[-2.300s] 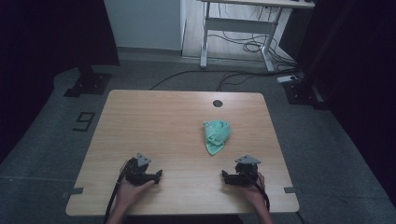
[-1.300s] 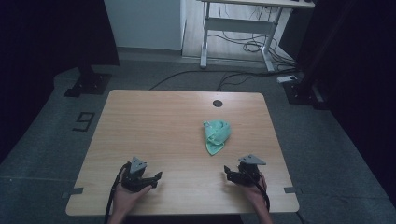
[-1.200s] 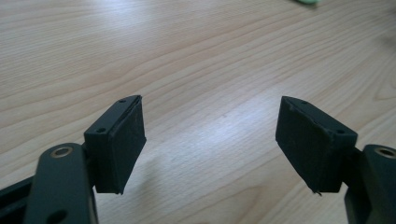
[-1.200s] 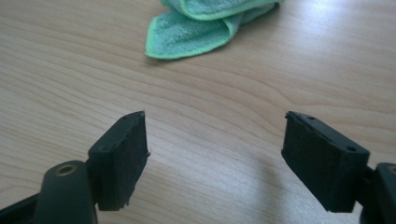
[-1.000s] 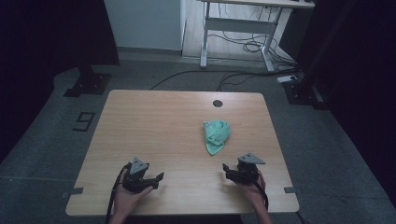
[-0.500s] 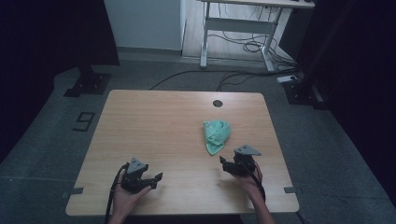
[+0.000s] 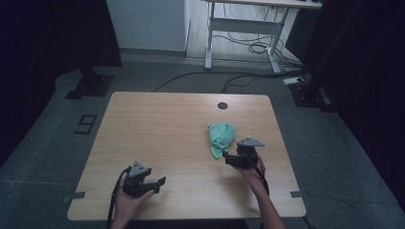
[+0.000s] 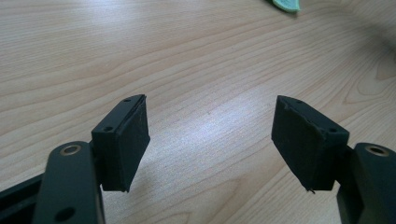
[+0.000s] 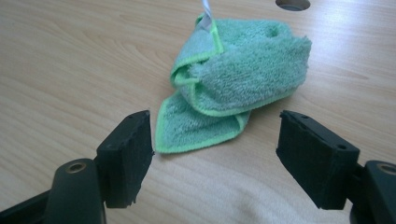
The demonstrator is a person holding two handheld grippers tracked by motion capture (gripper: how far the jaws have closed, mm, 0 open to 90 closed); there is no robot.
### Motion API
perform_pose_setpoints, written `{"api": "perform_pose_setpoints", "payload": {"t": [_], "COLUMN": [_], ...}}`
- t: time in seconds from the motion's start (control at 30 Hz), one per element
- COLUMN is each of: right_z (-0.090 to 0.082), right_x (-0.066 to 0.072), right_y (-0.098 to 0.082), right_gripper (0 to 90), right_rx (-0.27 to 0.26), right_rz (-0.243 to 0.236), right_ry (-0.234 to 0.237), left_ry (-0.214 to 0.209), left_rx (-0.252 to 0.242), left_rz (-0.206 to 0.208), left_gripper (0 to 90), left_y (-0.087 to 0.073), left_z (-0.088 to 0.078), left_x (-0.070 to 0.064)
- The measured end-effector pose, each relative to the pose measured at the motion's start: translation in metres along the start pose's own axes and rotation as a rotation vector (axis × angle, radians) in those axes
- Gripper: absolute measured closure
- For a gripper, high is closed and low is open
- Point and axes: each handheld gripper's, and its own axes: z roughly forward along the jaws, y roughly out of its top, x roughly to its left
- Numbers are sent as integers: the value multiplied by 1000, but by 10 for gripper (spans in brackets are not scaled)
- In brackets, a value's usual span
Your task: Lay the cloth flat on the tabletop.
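The right gripper [image 9: 212,154] has its two black jaws spread wide with nothing between them, held low over the light wooden table [image 9: 70,60]. Just ahead of its open jaws lies a crumpled green terry cloth with a brighter green hem [image 9: 238,79]; the nearest flap of the cloth reaches almost to the line between the jaw tips without touching them. A small white tag [image 9: 207,10] sticks up at the cloth's far edge, and beyond it a round hole in the tabletop [image 9: 292,3] shows. In the high view this gripper [image 7: 230,159] sits right beside the near end of the cloth [image 7: 222,137].

The left gripper [image 8: 210,135] is likewise wide open and empty, over bare wood, well apart from the cloth.
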Motion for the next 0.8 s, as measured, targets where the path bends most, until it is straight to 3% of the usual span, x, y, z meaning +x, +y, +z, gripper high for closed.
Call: {"api": "perform_pose_setpoints", "payload": {"t": [0.23, 0.37, 0.8], "right_z": [12, 20, 40], "right_x": [-6, -9, -13], "right_y": [5, 9, 28], "right_gripper": [254, 247, 231], "right_rx": [-1, 3, 6], "right_rz": [27, 31, 12], "right_ry": [13, -2, -19], "left_ry": [-1, -2, -3], "left_rx": [2, 3, 6], "left_rz": [-4, -8, -11], "left_gripper": [281, 281, 281], "left_y": [0, -1, -2], "left_z": [0, 0, 0], "left_x": [1, 1, 2]}}
